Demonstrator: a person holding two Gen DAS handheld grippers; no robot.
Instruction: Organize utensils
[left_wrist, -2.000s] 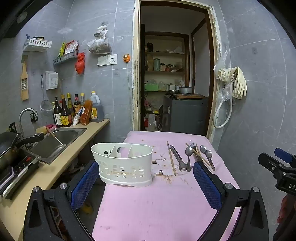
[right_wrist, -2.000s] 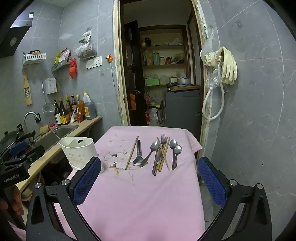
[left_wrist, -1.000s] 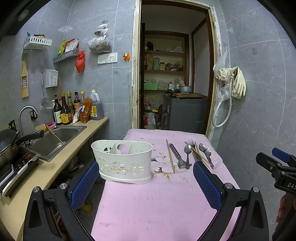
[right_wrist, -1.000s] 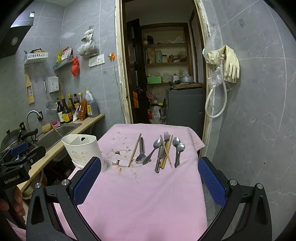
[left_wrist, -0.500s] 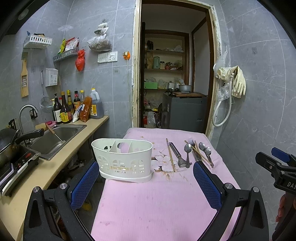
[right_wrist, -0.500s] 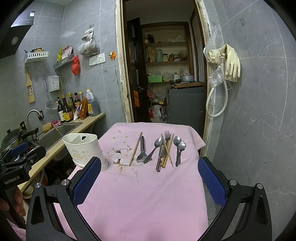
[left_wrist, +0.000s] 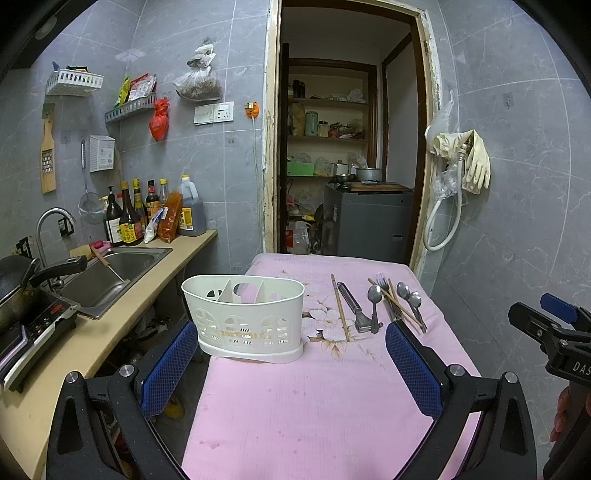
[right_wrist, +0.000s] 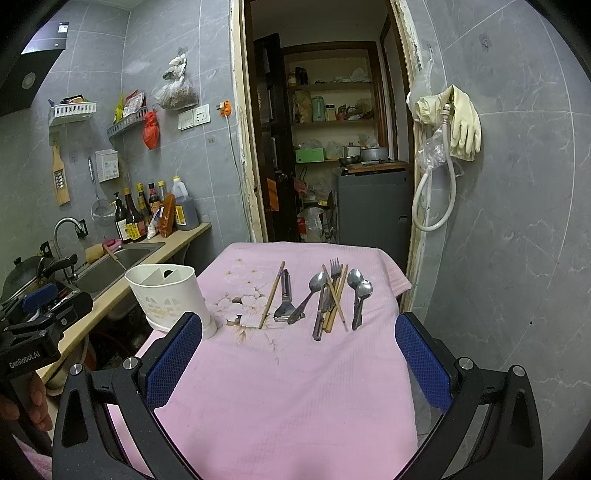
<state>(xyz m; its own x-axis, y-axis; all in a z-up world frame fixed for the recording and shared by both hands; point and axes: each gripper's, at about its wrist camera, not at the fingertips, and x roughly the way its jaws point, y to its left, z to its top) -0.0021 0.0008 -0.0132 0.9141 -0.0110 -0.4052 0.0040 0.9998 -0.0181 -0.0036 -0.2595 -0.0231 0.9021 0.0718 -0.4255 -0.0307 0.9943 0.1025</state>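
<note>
A white plastic utensil caddy (left_wrist: 245, 317) (right_wrist: 166, 295) with dividers stands at the left edge of the pink-clothed table (left_wrist: 314, 398) (right_wrist: 280, 376). Beyond it lie a row of utensils: a single chopstick (right_wrist: 272, 294), a peeler (right_wrist: 283, 293), a spoon (right_wrist: 310, 293), a fork (right_wrist: 334, 275) crossed by chopsticks (right_wrist: 334, 295), and two more spoons (right_wrist: 360, 295). My left gripper (left_wrist: 288, 365) hangs open short of the caddy. My right gripper (right_wrist: 299, 354) is open too, well short of the utensils. Nothing is between either pair of fingers.
A counter with a sink (left_wrist: 107, 273), bottles (left_wrist: 147, 214) and a stove with a pan (left_wrist: 22, 295) runs along the left. A doorway to a pantry (left_wrist: 343, 166) lies behind the table. Rubber gloves and a hose (right_wrist: 454, 125) hang on the right wall.
Both views have shifted slightly, with the table seen a little closer and higher. Both grippers stay open and the utensils and caddy have not moved.
</note>
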